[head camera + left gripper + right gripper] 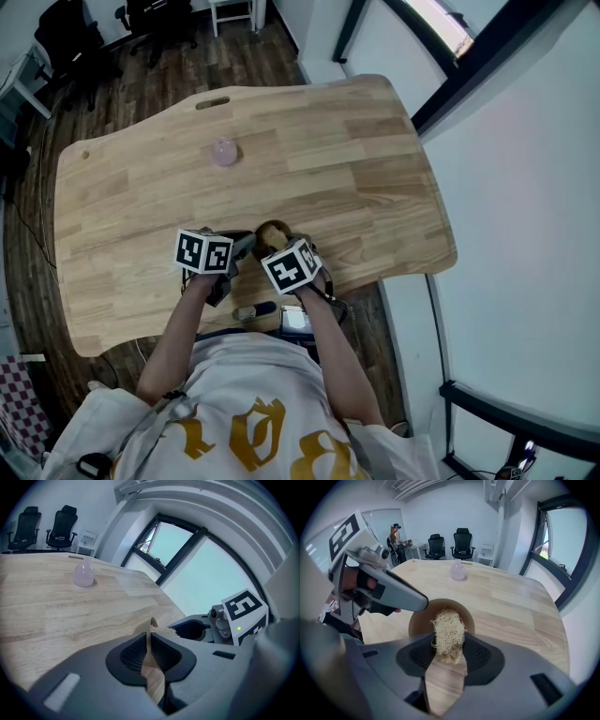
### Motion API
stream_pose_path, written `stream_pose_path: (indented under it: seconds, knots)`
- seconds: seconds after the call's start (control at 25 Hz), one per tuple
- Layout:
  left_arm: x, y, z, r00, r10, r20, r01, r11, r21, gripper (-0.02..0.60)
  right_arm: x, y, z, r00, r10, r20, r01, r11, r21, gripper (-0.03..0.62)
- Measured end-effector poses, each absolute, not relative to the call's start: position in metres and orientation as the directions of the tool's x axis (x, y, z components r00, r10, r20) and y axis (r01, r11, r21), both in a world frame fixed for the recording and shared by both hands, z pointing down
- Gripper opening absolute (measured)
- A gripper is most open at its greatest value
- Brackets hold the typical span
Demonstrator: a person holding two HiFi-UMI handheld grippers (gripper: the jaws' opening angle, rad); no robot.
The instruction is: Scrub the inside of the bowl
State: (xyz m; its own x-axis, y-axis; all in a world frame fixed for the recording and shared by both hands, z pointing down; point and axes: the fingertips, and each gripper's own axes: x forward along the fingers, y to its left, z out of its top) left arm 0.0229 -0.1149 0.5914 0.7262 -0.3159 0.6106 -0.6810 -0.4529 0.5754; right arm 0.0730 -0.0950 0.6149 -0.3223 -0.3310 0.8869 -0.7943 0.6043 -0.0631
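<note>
A small brown bowl (272,232) stands on the wooden table (356,159) near its front edge. My left gripper (246,243) is shut on the bowl's rim (152,626); the thin brown wall shows between the pads in the left gripper view. My right gripper (449,652) is shut on a straw-coloured fibre scrubber (449,629), which hangs over the bowl's (421,617) inside. The right gripper (281,247) comes in from the bowl's near right. In the right gripper view the left gripper (382,588) reaches across to the bowl's left rim.
A pale pink rounded bottle (224,152) stands alone farther back on the table. The table's right edge (441,216) lies close to a window wall. Black office chairs (449,544) and a person (395,535) are beyond the far end.
</note>
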Motion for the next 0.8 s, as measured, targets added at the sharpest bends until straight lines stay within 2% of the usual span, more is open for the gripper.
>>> stream_pose_path:
  seconds: [0.56, 0.8]
  knots:
    - [0.008, -0.117, 0.623, 0.687, -0.304, 0.661, -0.722, -0.388, 0.573, 0.021, 0.071, -0.094, 0.633, -0.333, -0.284, 0.899, -0.786, 0.611, -0.098, 0.164]
    - [0.007, -0.110, 0.644, 0.635, -0.243, 0.733, -0.755, -0.396, 0.522, 0.023, 0.058, -0.093, 0.636, -0.347, -0.275, 0.896, -0.765, 0.636, -0.101, 0.164]
